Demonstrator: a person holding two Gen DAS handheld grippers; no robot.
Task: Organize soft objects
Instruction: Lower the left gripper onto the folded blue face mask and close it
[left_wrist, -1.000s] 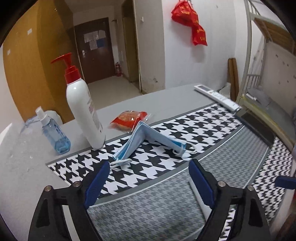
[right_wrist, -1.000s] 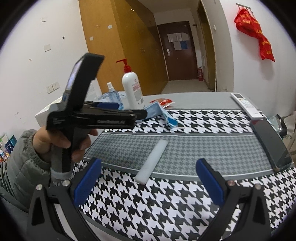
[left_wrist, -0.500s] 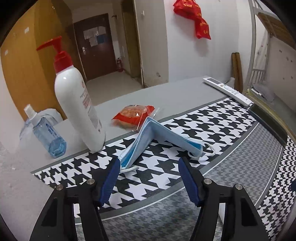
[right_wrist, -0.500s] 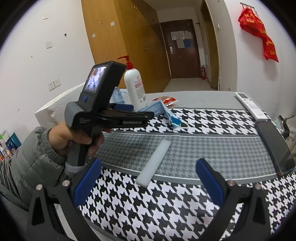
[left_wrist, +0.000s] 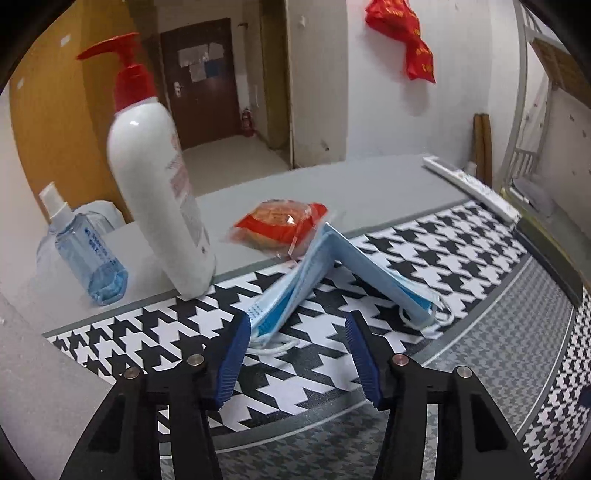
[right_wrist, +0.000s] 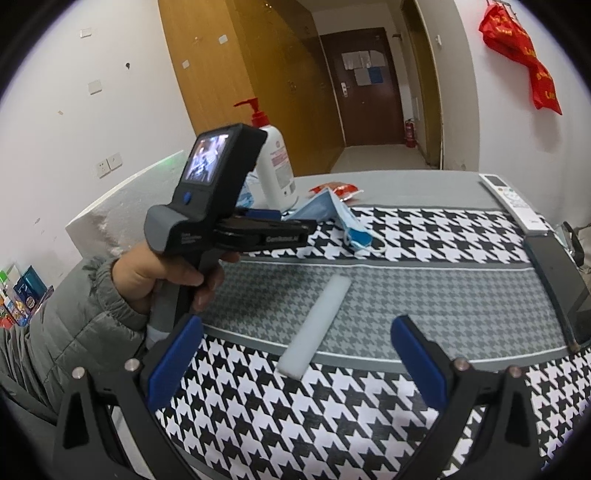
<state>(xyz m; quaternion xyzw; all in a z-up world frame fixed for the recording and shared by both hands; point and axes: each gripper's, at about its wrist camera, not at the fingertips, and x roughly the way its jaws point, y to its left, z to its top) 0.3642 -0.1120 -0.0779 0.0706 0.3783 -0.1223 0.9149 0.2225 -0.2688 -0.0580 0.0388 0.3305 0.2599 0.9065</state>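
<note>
Left claw (left_wrist: 297, 345) is angled down at the mask (left_wrist: 332, 273), its jaws closing, nothing pinched yet. The mask's near corner and ear loop lie just ahead of the blue pads, not between them. The mask sits tented on the black-and-white check cloth (left_wrist: 424, 254), one end propped against the snack packet (left_wrist: 280, 225) behind it. Right claw (right_wrist: 295, 354) hangs wide open and empty over the near side of the tabletop (left_wrist: 369, 192), the white foam strip (right_wrist: 317, 325) lying on the cloth just ahead of it.

By my reckoning it's early: both soft things are loose on the cloth, neither gathered, and no grasp is made.

Watch the surroundings. The pump bottle (left_wrist: 159, 192) stands just left of the mask, the small blue bottle (left_wrist: 88, 258) beyond it, so a swing that way could tip one. The packet touches the mask and may drag along. A remote (left_wrist: 472, 188) lies well clear at the far edge.
</note>
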